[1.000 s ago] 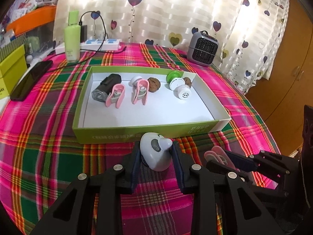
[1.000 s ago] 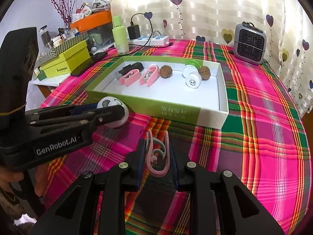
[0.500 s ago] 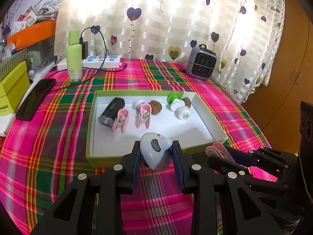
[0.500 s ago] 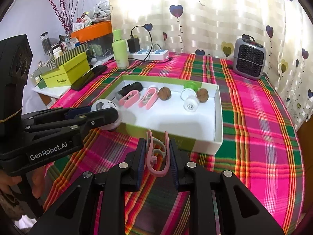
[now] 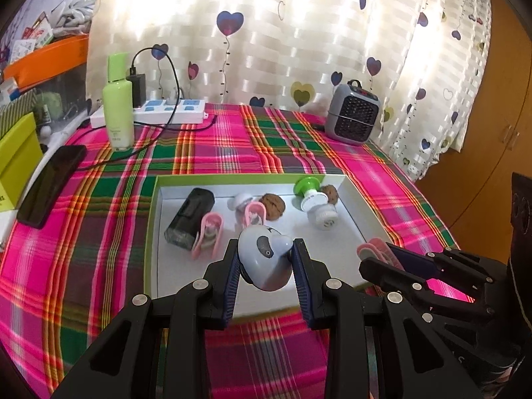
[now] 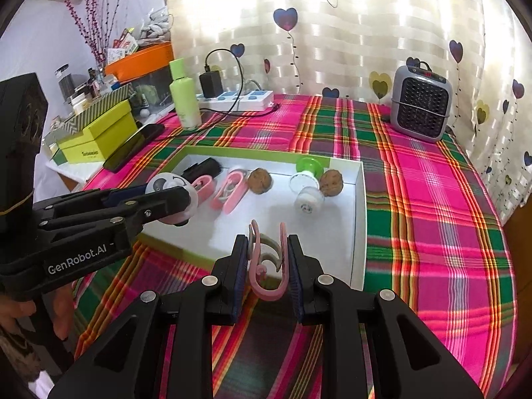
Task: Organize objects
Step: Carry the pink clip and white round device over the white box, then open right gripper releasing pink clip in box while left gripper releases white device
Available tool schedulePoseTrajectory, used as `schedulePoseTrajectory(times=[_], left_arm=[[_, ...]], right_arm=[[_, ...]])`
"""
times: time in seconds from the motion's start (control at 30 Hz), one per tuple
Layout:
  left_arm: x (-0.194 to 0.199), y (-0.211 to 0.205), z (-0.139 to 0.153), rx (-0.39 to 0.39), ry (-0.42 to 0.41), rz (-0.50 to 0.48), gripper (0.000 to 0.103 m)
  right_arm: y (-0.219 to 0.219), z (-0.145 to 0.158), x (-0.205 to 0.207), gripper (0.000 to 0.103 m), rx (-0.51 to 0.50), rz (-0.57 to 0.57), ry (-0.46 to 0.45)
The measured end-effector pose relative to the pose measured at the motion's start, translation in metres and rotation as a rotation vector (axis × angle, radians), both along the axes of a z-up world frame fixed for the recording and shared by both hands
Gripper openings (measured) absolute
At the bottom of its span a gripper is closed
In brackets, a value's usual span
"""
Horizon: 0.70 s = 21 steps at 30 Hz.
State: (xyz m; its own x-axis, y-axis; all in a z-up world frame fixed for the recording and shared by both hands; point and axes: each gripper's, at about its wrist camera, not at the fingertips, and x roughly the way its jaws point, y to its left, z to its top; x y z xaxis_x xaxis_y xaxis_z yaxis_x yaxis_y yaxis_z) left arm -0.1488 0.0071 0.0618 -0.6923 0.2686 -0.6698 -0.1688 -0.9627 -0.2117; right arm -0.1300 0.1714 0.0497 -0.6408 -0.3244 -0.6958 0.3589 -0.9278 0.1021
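Grippers both loaded, near edge of green-rimmed tray (image 5: 150,232). Left gripper (image 5: 266,267) clamps round white gadget (image 5: 264,257) across its sides: hard, smooth, likely slippery. Right gripper (image 6: 267,266) pinches pink clip (image 6: 266,262) by its flat arms: light, springy. Farther in the tray: pink clips, walnuts (image 6: 260,181), black case. Gadget's underside hidden; clip's inner part unclear.

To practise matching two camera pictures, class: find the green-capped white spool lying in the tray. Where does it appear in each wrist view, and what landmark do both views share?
Left wrist view: the green-capped spool lies in the tray, right of centre, next to a walnut.
Right wrist view: the spool sits just above centre, the same walnut to its right.
Shared landmark: the grey heater by the curtain.
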Motion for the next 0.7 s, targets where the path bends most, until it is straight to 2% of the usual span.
schedulePoseTrajectory(times=[0.27,0.7], left_arm=[[-0.025,-0.002,-0.013,0.018,-0.047,0.003,0.029],[-0.043,0.000,-0.033,-0.008,-0.090,-0.002,0.029]], right_arm=[[-0.004,-0.008,-0.029,0.024,0.004,-0.001,-0.025],[-0.014,-0.027,-0.056,0.024,0.030,0.023,-0.078]])
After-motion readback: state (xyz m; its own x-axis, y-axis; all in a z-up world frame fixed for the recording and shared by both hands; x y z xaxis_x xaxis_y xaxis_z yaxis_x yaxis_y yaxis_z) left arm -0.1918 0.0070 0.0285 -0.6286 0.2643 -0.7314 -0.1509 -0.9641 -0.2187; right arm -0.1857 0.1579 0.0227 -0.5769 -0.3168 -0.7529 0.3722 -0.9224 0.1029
